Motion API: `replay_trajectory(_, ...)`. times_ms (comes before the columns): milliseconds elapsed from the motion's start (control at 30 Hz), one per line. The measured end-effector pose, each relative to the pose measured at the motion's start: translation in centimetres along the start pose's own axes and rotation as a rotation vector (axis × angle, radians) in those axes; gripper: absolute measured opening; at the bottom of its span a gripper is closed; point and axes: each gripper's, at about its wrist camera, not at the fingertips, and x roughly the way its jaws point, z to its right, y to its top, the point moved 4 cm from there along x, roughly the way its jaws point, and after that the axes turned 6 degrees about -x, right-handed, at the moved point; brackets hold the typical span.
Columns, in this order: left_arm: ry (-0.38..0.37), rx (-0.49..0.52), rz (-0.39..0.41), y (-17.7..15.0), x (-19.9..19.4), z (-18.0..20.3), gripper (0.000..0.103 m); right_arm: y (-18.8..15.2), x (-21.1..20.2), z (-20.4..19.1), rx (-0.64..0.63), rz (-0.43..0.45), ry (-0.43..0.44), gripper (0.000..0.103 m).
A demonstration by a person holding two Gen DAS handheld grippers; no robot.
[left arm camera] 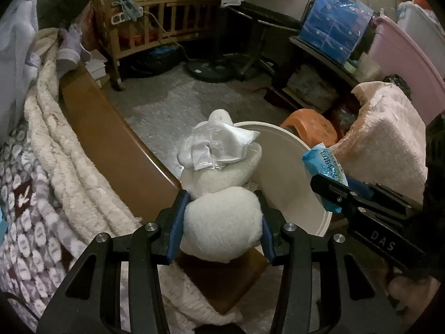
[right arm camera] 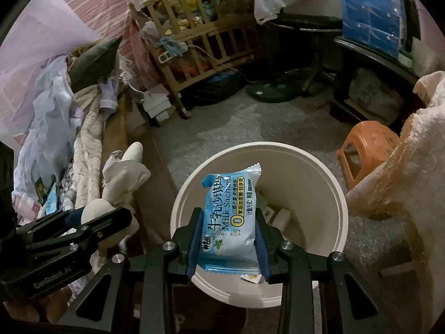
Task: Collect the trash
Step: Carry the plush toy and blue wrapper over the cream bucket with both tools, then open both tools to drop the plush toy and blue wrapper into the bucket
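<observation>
My left gripper [left arm camera: 221, 217] is shut on a white plush toy [left arm camera: 222, 222] with a satin bow, held beside the wooden bed edge. My right gripper [right arm camera: 229, 239] is shut on a light blue Milk Sachima snack packet [right arm camera: 229, 214] and holds it over the open white bin [right arm camera: 342, 208]. The bin holds a few scraps at its bottom. In the left wrist view the right gripper [left arm camera: 331, 192] with the packet [left arm camera: 325, 167] is over the bin's rim [left arm camera: 289, 150]. In the right wrist view the left gripper [right arm camera: 83, 220] holds the plush toy [right arm camera: 122, 175] left of the bin.
A bed with cream blankets [left arm camera: 69, 172] and a brown wooden rail [left arm camera: 111, 150] lies left. An orange stool [right arm camera: 367, 144] and a pink towel-draped chair [right arm camera: 403, 153] stand right. A wooden crib [right arm camera: 200, 41] and a fan base [right arm camera: 269, 89] stand at the far side.
</observation>
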Motion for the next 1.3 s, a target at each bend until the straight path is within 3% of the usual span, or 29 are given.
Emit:
replay_trajectory(433,-0.014,0.011,-0.016,0.2,1.2,0.5,0.044,-0.1,0.7,1.4,0.028,-0.013,-0.016,0.033)
replay_trajectory(733,-0.076,0.007,-0.024,0.1,1.6,1.2,0.050,-0.1,0.6,2.7,0.063,-0.006,-0.063,0.034)
replay_trajectory(833,-0.091,0.002,-0.024,0.0,1.5,1.1,0.056,-0.1,0.8,3.1,0.084,-0.020,-0.065,0.045)
replay_trajectory(900,-0.098,-0.005,-0.022,0.0,1.2,0.9,0.060,-0.3,0.9,3.3,0.103,-0.022,-0.059,0.045)
replay_trajectory(1067,-0.069,-0.022,-0.008,-0.1,0.3,0.1,0.060,-0.7,1.4,2.7,0.111,-0.049,-0.045,0.046)
replay_trajectory(1300,0.026,-0.059,0.039,-0.4,-1.9,-2.9,0.060,-0.8,1.7,0.2,0.059,-0.066,-0.028,0.046)
